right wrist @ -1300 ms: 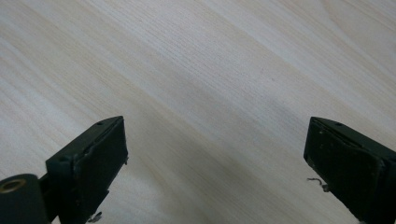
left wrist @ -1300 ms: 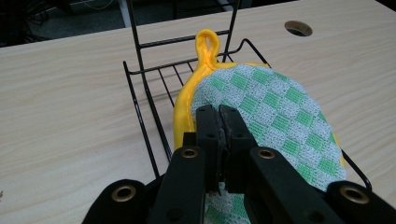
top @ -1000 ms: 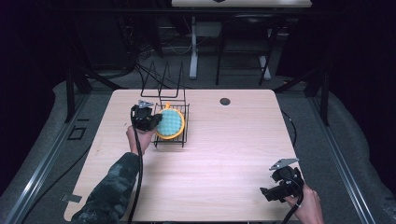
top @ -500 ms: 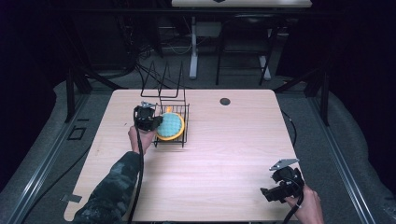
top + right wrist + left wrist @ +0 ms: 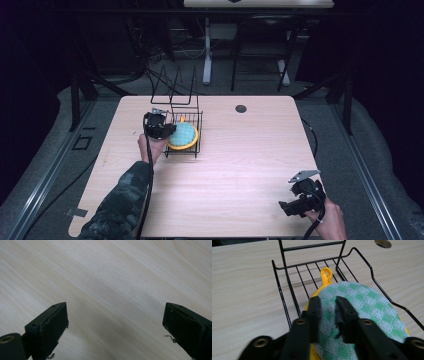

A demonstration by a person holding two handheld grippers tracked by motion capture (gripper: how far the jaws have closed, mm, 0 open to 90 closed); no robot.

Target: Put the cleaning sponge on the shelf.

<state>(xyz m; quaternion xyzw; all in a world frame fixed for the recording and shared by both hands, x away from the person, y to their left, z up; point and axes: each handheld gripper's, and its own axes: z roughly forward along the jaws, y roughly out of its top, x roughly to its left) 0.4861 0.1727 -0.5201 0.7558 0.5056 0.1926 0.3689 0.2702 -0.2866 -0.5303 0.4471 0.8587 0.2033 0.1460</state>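
**Cloth in the wire rack, left claw just let go**

Since a moment ago: left gripper (image 5: 327, 305) jaws just opening, now a narrow gap over the green checked cloth (image 5: 362, 302), pads not pressing it. Cloth lying on a yellow pad (image 5: 192, 142) inside the black wire rack (image 5: 284, 302), far left on the table (image 5: 240, 170). Right gripper (image 5: 115, 322) wide open, holding nothing, near right corner, not moved. No writing to read. Lots of bare table in the middle and right.

High view overlooks the table (image 5: 240, 165); both gripper views look closely down at it.
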